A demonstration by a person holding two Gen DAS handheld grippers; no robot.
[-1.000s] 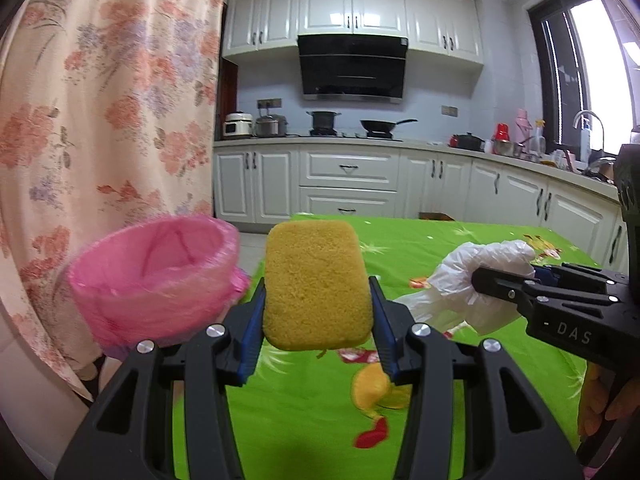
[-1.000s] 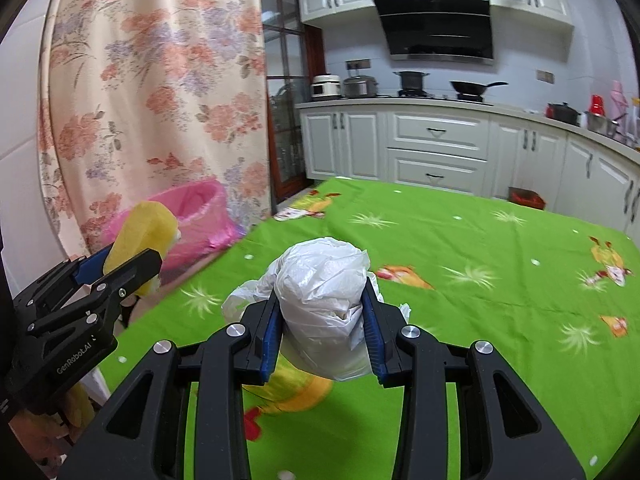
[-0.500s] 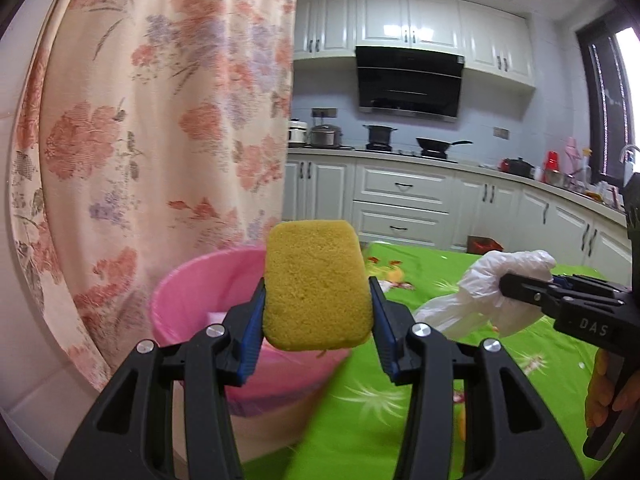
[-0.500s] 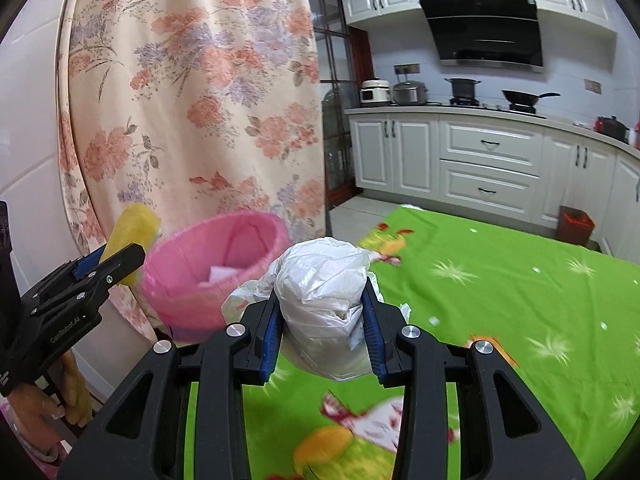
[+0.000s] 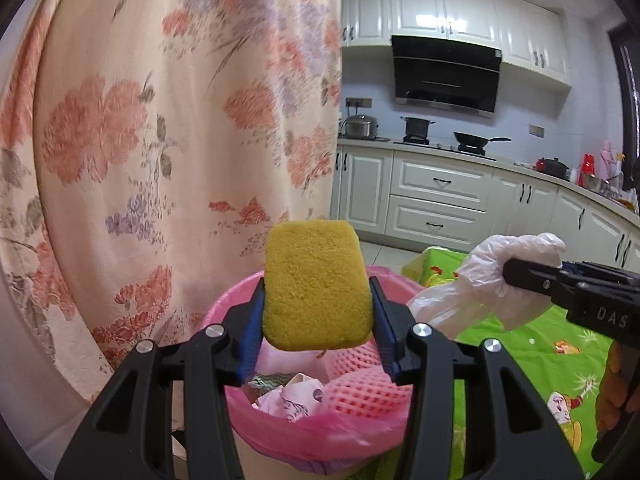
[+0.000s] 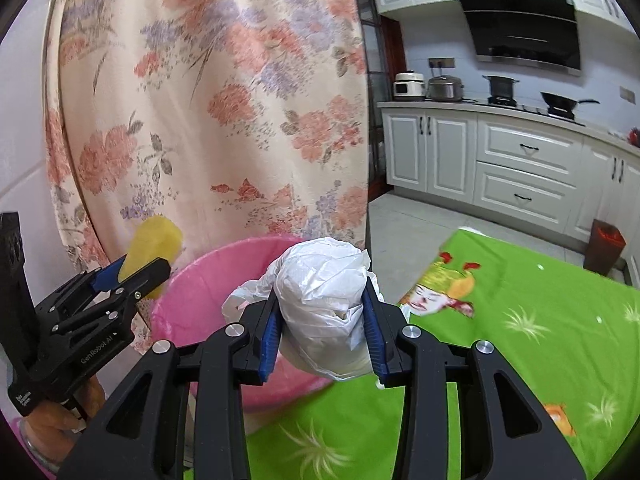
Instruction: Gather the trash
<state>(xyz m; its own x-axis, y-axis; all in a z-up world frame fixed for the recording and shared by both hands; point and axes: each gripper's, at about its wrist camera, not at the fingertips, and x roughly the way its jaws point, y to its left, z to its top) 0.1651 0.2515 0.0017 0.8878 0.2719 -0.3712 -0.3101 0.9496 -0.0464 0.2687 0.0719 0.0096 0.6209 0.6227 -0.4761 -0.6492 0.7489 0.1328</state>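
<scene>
My left gripper (image 5: 317, 286) holds a yellow sponge (image 5: 316, 304) upright between its blue pads, right above the pink-lined trash bin (image 5: 230, 302). Its jaws are opening slightly, and the sponge still sits between the pads. A pink foam net (image 5: 368, 394) and paper scraps lie in the bin. My right gripper (image 6: 320, 314) is shut on a crumpled white plastic bag (image 6: 324, 296), at the bin's (image 6: 216, 276) near right rim, beside the table corner. The right wrist view also shows the left gripper (image 6: 146, 270) with the sponge (image 6: 154, 240) at the left.
A floral curtain (image 5: 160, 140) hangs close behind the bin. The table with the green cartoon cloth (image 6: 520, 344) lies to the right. White kitchen cabinets (image 6: 520, 168) line the far wall, and a small red-brown bin (image 6: 606, 246) stands on the floor.
Both grippers have swung left from over the green table to the pink bin. The bin now sits under the sponge, and its contents show.
</scene>
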